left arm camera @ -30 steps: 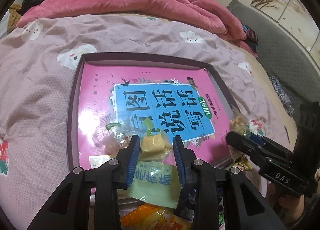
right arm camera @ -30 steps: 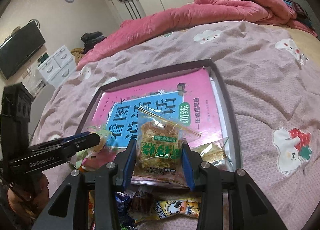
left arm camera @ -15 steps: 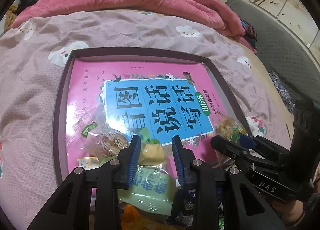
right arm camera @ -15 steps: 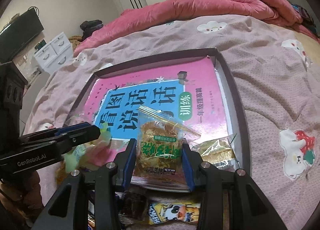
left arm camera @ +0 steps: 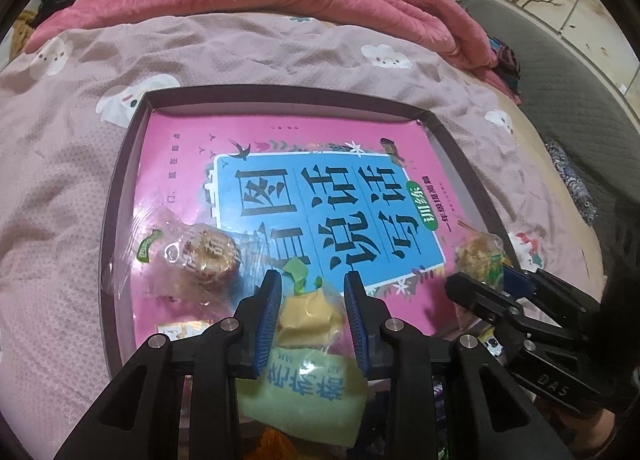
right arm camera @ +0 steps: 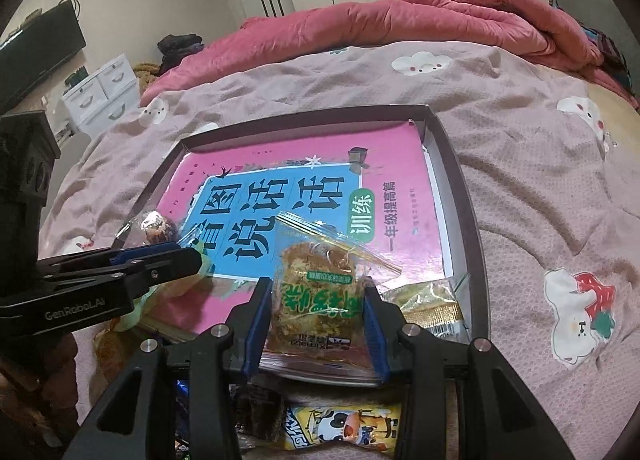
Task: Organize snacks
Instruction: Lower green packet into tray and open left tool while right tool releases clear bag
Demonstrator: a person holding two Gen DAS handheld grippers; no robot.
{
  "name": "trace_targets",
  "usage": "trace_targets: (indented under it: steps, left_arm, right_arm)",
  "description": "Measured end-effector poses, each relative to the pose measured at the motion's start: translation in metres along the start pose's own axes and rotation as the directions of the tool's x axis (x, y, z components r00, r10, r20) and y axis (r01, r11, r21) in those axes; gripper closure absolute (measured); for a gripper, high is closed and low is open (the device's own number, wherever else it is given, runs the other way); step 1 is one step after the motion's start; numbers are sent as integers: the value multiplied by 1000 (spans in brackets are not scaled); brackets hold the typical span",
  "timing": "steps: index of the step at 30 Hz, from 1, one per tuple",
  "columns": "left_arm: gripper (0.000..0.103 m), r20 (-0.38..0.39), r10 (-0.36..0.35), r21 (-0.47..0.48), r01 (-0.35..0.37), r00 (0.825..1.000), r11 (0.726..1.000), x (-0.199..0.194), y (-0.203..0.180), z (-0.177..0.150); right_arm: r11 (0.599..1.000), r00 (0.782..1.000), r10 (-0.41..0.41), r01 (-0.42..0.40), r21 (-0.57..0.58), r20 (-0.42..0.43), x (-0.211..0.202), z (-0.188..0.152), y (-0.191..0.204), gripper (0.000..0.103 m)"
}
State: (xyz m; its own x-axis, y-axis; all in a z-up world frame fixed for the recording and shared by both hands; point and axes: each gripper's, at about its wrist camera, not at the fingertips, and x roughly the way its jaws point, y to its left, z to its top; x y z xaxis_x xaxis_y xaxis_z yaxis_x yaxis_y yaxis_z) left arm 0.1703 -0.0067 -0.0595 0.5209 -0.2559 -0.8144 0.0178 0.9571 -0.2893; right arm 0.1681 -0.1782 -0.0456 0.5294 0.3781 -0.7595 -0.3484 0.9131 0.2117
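My left gripper (left arm camera: 313,284) is shut on a pale green packet (left arm camera: 308,380) with a yellow cake inside, held over the near edge of the dark-rimmed tray (left arm camera: 120,188). A pink and blue book (left arm camera: 328,200) lies flat in the tray. Beside my left fingers, a clear-wrapped brown pastry (left arm camera: 208,252) rests on the book. My right gripper (right arm camera: 316,292) is shut on a clear packet of brown crispy snack (right arm camera: 316,288) with green lettering, over the tray's (right arm camera: 460,188) near right part. Each gripper shows in the other view: the right gripper (left arm camera: 456,284), the left gripper (right arm camera: 192,256).
A gold packet (right arm camera: 432,308) lies in the tray's near right corner. A yellow cartoon-cow packet (right arm camera: 344,428) and other wrappers lie on the bed in front of the tray. A pink quilt (right arm camera: 400,16) is bunched at the far side. White drawers (right arm camera: 100,92) stand at the left.
Both grippers keep hold of their packets and stay almost in place. The right wrist view has tilted slightly. The brown pastry now shows more clearly left of my left fingers.
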Motion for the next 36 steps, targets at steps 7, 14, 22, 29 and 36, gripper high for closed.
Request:
trace_targets:
  steps: [7,14,22,29,36]
  left_arm:
    - [70,2,12,-3,-12,1000,1000,7,4,5]
    - [70,22,-13,-22,14,1000,1000,1,10,9]
    - [70,17,-64,-30,64,998,997,-22,16,6]
    - [70,-26,-25,82,27,999,996,-35,6,-17]
    - [69,-24,16,85,-14,1000,996,-26,9,-18]
  right_arm:
    - [1000,1000,6,-7,8,15,-4,0,0,59]
    - [999,1000,22,-22,35,11,-3,0,-5,57]
    - [999,1000,28,-29,44,12,-6,0,-7,57]
    - [997,998,54,-56,58,30,-14,1,-6,57]
    - [997,996,64,-67,41,62,-22,2,-3,52]
